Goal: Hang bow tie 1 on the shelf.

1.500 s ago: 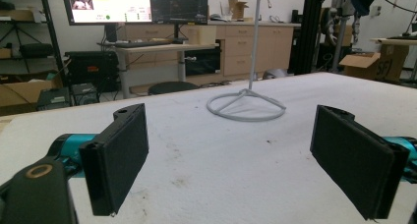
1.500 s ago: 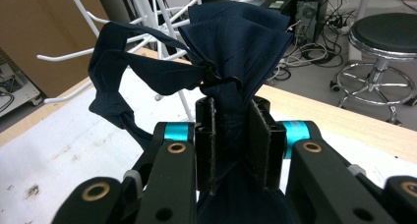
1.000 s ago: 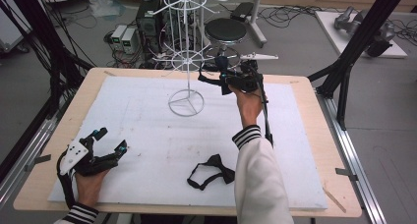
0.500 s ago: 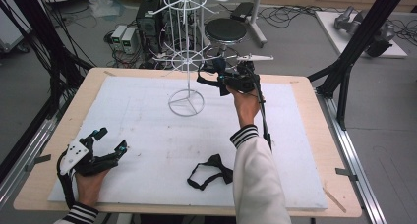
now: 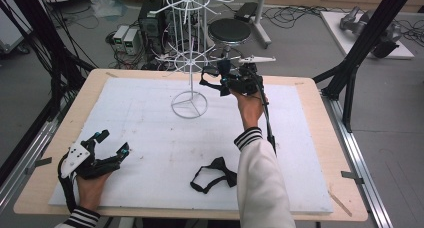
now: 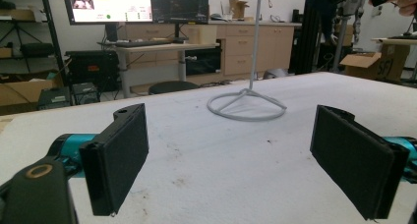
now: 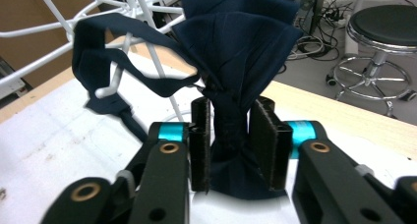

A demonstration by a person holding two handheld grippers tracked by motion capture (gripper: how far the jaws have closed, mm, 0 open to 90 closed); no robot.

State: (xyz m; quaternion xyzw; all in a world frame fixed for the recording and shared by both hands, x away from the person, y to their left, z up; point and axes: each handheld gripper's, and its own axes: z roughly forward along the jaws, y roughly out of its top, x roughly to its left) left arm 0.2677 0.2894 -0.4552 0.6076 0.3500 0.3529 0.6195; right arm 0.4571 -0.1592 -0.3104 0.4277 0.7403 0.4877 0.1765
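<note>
Hanging step at the white wire rack (image 5: 189, 63). Right gripper (image 5: 214, 81) raised beside the lower ring of arms, navy bow tie (image 7: 236, 42) upright between its pads, strap (image 7: 98, 32) already looped over one upturned hook (image 7: 115, 81). For a clean finish: keep the hand level, check that the strap sits behind the hook's tip, then release slowly and draw straight back, away from the neighbouring wires. Likely fault: a strap snagged on a pad and pulled off again.

Claw state: jaws narrow and just now easing apart, pads (image 7: 268, 140) against both sides of the tie's knot. Left gripper (image 6: 228, 150) resting low on the white table cover (image 5: 310, 113), jaws wide, nothing between them. Second, black bow tie (image 5: 212, 174) flat on the cover, near the front edge.
</note>
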